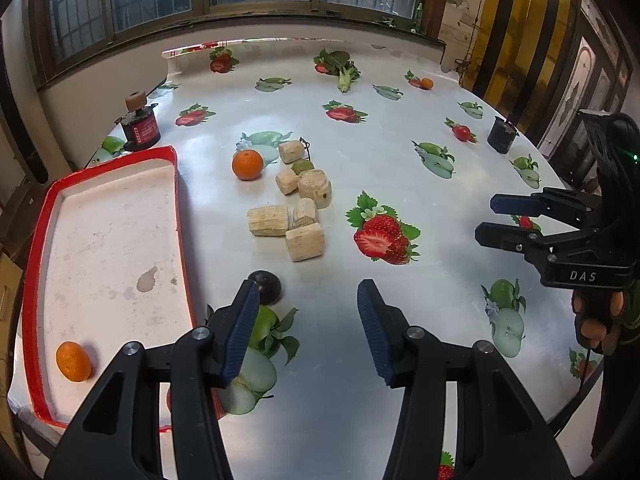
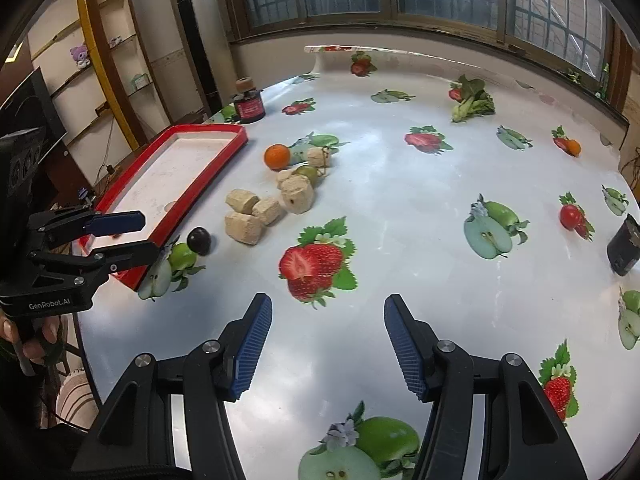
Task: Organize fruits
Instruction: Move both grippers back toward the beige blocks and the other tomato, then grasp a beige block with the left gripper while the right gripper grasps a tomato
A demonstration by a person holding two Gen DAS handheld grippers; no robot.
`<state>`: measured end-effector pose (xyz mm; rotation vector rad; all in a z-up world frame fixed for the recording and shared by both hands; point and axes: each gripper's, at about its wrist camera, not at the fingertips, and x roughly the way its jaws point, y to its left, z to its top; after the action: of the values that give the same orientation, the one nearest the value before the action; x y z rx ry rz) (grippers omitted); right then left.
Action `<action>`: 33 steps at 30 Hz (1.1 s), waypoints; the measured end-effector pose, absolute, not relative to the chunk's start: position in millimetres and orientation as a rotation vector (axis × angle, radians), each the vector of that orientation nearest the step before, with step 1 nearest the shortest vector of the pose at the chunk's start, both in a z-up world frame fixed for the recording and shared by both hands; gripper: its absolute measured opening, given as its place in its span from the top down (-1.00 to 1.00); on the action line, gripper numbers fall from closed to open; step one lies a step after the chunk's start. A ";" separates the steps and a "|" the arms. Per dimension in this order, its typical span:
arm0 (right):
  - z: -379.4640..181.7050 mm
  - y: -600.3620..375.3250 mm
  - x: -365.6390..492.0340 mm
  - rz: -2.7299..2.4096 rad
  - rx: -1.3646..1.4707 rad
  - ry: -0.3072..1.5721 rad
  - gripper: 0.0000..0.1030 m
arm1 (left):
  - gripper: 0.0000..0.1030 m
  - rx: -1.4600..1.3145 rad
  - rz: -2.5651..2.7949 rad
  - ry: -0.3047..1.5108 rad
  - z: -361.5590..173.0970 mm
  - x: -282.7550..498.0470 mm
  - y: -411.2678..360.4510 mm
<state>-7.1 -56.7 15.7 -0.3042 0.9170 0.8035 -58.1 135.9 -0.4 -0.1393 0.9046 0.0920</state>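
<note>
Beside the red-rimmed tray (image 1: 40, 216) on a fruit-print worktop (image 1: 400, 184), the left tool (image 1: 308, 328) hovered with its fingers spread wide and empty, a dark plum (image 1: 265, 287) lying just ahead of its left finger and close to the tray's edge. The right tool (image 2: 328, 344) hung equally spread and empty over bare cloth, well apart from any fruit. 1 small orange fruit (image 1: 73, 361) sat in the tray's near corner; a larger orange (image 1: 247, 164), a green fruit (image 1: 302, 167) half hidden among pale cork-like blocks (image 1: 294, 208), a red cherry-sized fruit (image 1: 461, 132) and a tiny orange one (image 1: 427, 83) lay loose farther off. The plum looked the likely next pick: smooth, glossy, round and apt to roll, so the left tool would do well to shift left, centre the fruit between both pads, and close gently at its widest part. Printed strawberries and apples on the cloth could easily be mistaken for real fruit.
</note>
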 end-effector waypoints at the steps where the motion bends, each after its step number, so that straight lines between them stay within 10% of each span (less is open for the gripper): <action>1: 15.9 -60.5 -3.0 0.795 -0.300 0.917 -0.17 | 0.04 -0.142 0.090 0.908 -1.3 -55.7 135.6; 33: 0.4 -177.9 174.3 0.410 -0.105 0.922 -0.16 | 0.05 -0.192 0.090 1.045 -57.1 23.4 142.4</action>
<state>174.3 -177.9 0.4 -0.1049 0.9220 0.4101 23.4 142.4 -57.1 -0.1921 1.0446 0.0900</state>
